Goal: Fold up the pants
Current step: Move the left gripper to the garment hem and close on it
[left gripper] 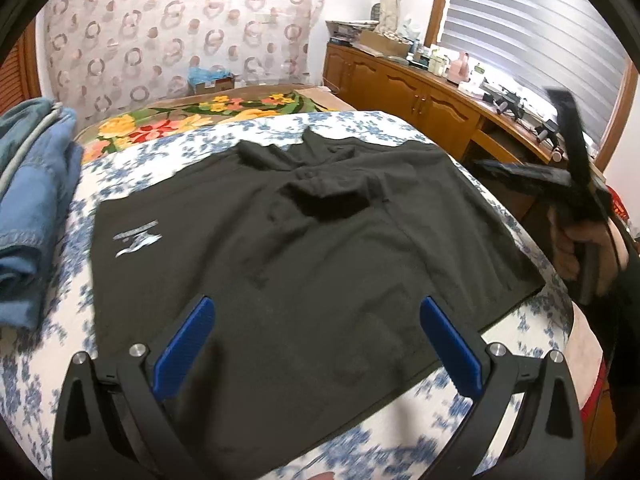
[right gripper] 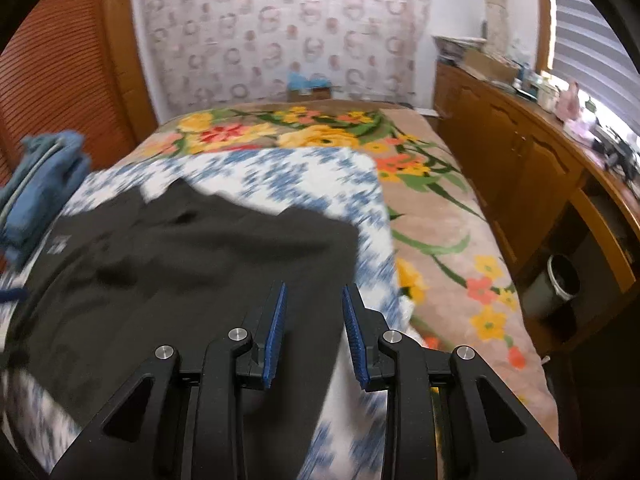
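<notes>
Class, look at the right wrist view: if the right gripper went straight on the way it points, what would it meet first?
Probably the black garment near its right edge, over the blue-flowered sheet; the right gripper is open and empty. Depth is unclear.

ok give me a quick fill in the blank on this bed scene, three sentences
1. The garment spread flat on the bed is ____ in colour.
2. The folded denim lies beside its ____ edge in the left wrist view.
3. The left gripper has its jaws ____, holding nothing.

Missing words: black; left; open
</notes>
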`<state>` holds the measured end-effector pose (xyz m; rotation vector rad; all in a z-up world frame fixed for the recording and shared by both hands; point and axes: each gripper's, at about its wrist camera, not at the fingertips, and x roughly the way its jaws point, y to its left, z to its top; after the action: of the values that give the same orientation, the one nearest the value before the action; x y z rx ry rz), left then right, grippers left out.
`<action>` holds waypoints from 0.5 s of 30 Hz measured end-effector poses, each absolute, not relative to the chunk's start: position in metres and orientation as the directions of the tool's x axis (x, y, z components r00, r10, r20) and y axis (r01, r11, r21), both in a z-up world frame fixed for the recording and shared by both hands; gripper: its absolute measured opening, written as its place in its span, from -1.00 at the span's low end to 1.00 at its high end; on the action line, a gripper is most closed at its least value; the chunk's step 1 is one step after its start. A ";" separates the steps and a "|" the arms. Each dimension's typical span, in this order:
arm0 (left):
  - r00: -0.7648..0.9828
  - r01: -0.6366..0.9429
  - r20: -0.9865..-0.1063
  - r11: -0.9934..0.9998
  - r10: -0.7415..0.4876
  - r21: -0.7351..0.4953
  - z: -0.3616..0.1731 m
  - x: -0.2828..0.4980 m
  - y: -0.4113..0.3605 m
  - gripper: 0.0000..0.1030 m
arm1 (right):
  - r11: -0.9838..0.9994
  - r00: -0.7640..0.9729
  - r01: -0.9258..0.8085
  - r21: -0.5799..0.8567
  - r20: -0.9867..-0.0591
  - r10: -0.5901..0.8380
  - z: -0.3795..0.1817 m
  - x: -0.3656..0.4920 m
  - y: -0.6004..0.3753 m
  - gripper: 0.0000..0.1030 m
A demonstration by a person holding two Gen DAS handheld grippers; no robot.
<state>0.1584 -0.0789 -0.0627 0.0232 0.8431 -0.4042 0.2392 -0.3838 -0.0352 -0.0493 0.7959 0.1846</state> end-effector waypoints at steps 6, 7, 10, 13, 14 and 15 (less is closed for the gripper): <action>0.625 0.315 -0.719 0.941 -0.305 -0.125 -0.062 0.138 -0.045 1.00 | 0.966 0.684 -0.256 0.035 -0.699 0.207 -0.045 0.185 -0.364 -0.21; 0.629 0.305 -0.718 0.944 -0.298 -0.124 -0.063 0.134 -0.040 1.00 | 0.963 0.683 -0.265 0.042 -0.697 0.218 -0.047 0.178 -0.361 -0.18; 0.640 0.283 -0.716 0.952 -0.280 -0.118 -0.064 0.123 -0.024 0.98 | 0.959 0.687 -0.280 0.038 -0.690 0.227 -0.049 0.163 -0.353 -0.17; 0.651 0.257 -0.710 0.958 -0.268 -0.127 -0.066 0.113 -0.007 0.95 | 0.956 0.698 -0.292 0.027 -0.677 0.233 -0.047 0.149 -0.342 -0.16; 0.652 0.248 -0.710 0.960 -0.265 -0.130 -0.067 0.111 -0.003 0.95 | 0.954 0.699 -0.297 0.030 -0.674 0.238 -0.046 0.147 -0.338 -0.15; 0.654 0.241 -0.709 0.961 -0.263 -0.134 -0.068 0.108 0.001 0.94 | 0.952 0.699 -0.304 0.032 -0.671 0.245 -0.046 0.145 -0.334 -0.15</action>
<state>0.1077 0.0015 -0.0679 -0.0287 0.8091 -0.2857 0.1447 -0.3336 -0.0458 -0.0838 0.7354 0.3062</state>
